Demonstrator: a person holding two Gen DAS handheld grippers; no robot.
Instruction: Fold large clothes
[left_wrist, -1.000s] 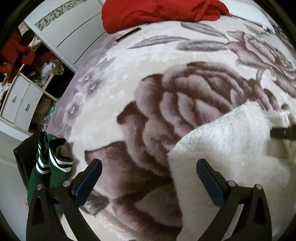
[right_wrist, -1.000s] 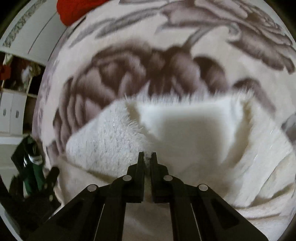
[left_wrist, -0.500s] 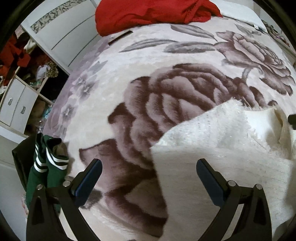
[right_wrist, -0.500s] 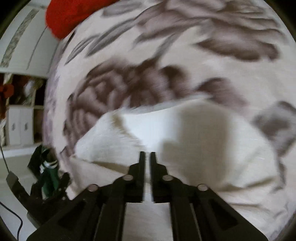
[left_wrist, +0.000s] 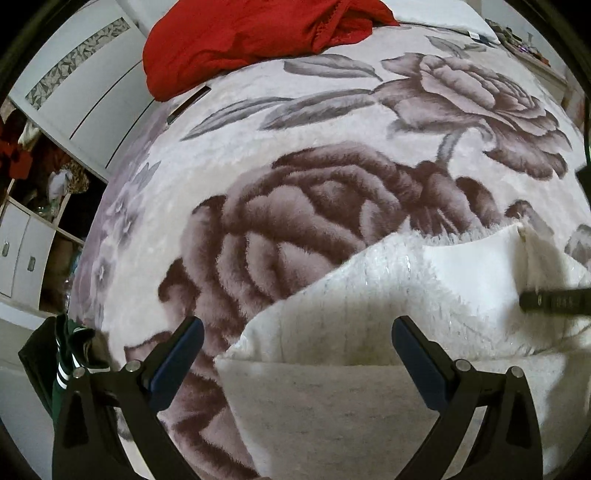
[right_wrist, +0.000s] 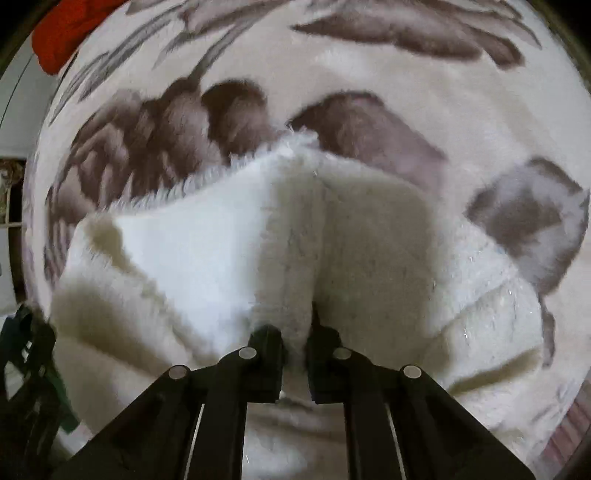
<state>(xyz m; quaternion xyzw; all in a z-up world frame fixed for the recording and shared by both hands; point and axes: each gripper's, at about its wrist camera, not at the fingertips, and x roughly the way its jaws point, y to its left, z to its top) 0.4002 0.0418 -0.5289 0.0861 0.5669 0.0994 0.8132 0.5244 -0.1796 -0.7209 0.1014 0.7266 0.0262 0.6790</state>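
Mid-fold on the fluffy white garment (right_wrist: 207, 258), nowhere near finished yet.

Lying bunched on the rose-print blanket (left_wrist: 332, 206), one flap already turned back so the smooth lining shows, rest rumpled and unsquared. Right gripper (right_wrist: 295, 339) just been closing, now pinched on a ridge of the white pile. Left gripper (left_wrist: 295, 354) spread wide and empty, hovering over the near corner. Still to go, by the look of it: flattening, more folds, tidying. Red clothing (left_wrist: 240, 40) heaped at the far end, untouched.
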